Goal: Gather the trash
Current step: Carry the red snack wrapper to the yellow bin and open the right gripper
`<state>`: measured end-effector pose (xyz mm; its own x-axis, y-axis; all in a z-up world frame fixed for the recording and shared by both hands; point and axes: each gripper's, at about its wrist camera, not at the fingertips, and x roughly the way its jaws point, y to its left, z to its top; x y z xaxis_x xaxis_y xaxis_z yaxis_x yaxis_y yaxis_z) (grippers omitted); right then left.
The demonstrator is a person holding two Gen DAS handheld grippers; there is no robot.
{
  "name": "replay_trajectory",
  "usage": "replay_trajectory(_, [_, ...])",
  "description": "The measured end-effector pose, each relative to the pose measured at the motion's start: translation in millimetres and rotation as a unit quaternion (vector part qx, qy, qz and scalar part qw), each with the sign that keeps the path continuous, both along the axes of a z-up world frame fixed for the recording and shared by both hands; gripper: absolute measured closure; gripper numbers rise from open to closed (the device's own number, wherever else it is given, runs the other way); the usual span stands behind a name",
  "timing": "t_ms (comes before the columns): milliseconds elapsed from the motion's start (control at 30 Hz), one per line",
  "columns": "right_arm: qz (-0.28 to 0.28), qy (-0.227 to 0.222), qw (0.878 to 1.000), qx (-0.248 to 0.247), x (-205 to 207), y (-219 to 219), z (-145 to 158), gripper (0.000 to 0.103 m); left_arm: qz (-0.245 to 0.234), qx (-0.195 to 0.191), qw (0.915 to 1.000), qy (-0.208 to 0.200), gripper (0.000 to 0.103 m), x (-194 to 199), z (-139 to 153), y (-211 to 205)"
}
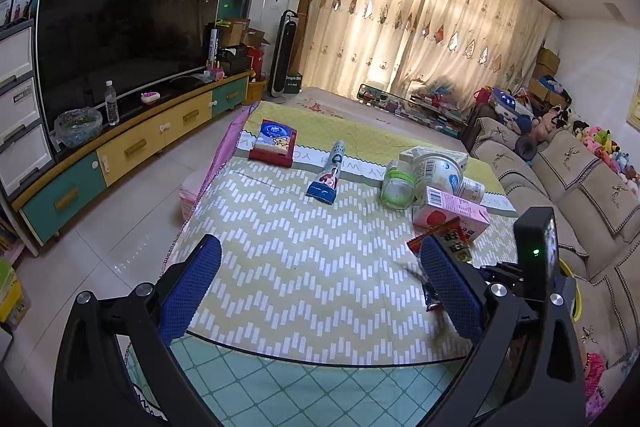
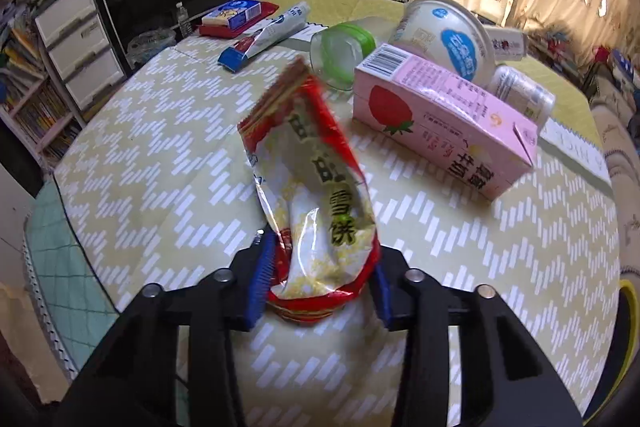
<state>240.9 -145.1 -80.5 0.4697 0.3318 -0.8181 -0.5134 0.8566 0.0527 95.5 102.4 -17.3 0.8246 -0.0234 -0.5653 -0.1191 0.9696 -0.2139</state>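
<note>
The worktop (image 2: 160, 155) wears a yellow-green cloth with white zigzag dashes. The snack wrapper (image 2: 316, 183) is red and white with yellow specks and green-edged lettering. The milk carton (image 2: 444, 123) is pink with a red strawberry — the tube (image 1: 329, 171) pale with a blue end. Both tools have blue pads (image 2: 262, 279) on black frames.

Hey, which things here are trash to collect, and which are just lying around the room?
Trash to collect: snack wrapper in the right tool, pink carton, paper bowl, green-lidded jar, small bottle, tube.

Just lying about: television, water bottle, stuffed toys, sofa.
</note>
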Motion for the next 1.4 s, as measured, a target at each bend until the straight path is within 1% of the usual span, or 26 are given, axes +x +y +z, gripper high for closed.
replay_trajectory(67, [-0.005,0.010,1.000,0.018,-1.7,-7.9,1.7,0.073,0.001,0.000,1.0000,0.002,0.005,0.2,-1.3,-0.7])
replay_trajectory(133, [-0.012,0.020,0.999,0.041,-3.8,-16.6,4.2,0.075,0.001,0.002,1.0000,0.005,0.005,0.5,-2.5,-1.5])
replay_trajectory(367, [-0.046,0.019,0.994,0.093,-18.5,-57.3,19.7,0.075,-0.008,0.007,0.9998,0.019,0.005,7.7,-9.1,-11.6])
replay_trajectory(500, [-0.084,0.006,0.991,0.102,-22.7,-92.4,28.5,0.074,-0.019,0.014,0.9994,0.027,0.005,14.5,-12.6,-23.9])
replay_trajectory(600, [-0.124,-0.008,0.986,0.107,-24.9,-130.2,35.1,0.074,-0.029,0.015,0.9990,0.030,0.005,18.9,-14.1,-31.7])
replay_trajectory(700, [-0.179,-0.026,0.977,0.114,-27.9,-180.3,43.9,0.073,-0.043,0.015,0.9983,0.035,0.005,27.5,-16.9,-42.5])
replay_trajectory(800, [-0.229,-0.038,0.966,0.110,-31.9,-221.4,46.0,0.073,-0.067,0.009,0.9970,0.039,0.005,36.7,-20.5,-55.9])
replay_trajectory(900, [-0.285,-0.041,0.951,0.110,-35.3,-269.9,42.5,0.071,-0.098,0.003,0.9944,0.039,0.005,46.4,-23.8,-72.5])
replay_trajectory(933, [-0.307,-0.041,0.945,0.107,-36.4,-288.5,39.8,0.071,-0.112,0.003,0.9929,0.041,0.005,51.1,-25.5,-80.7])
replay_trajectory(1000, [-0.340,-0.040,0.934,0.101,-36.8,-314.7,33.8,0.071,-0.134,-0.001,0.9901,0.043,0.005,58.4,-27.9,-92.1])
replay_trajectory(1033, [-0.361,-0.038,0.927,0.097,-37.3,-331.0,28.9,0.070,-0.148,-0.006,0.9881,0.043,0.005,63.4,-29.8,-99.3])
replay_trajectory(1100, [-0.386,-0.030,0.917,0.092,-36.7,-349.1,19.4,0.069,-0.171,-0.007,0.9843,0.042,0.005,73.9,-33.7,-112.1])
replay_trajectory(1200, [-0.420,-0.015,0.904,0.078,-32.7,-375.9,-0.1,0.068,-0.190,0.009,0.9810,0.041,0.005,89.1,-37.8,-127.6])
replay_trajectory(1300, [-0.435,-0.002,0.898,0.071,-29.0,-392.0,-14.5,0.066,-0.226,0.036,0.9723,0.047,0.005,111.3,-44.9,-148.8])
replay_trajectory(1400, [-0.450,0.005,0.890,0.065,-28.9,-407.0,-26.4,0.061,-0.245,0.057,0.9660,0.058,0.005,130.5,-51.3,-161.2])
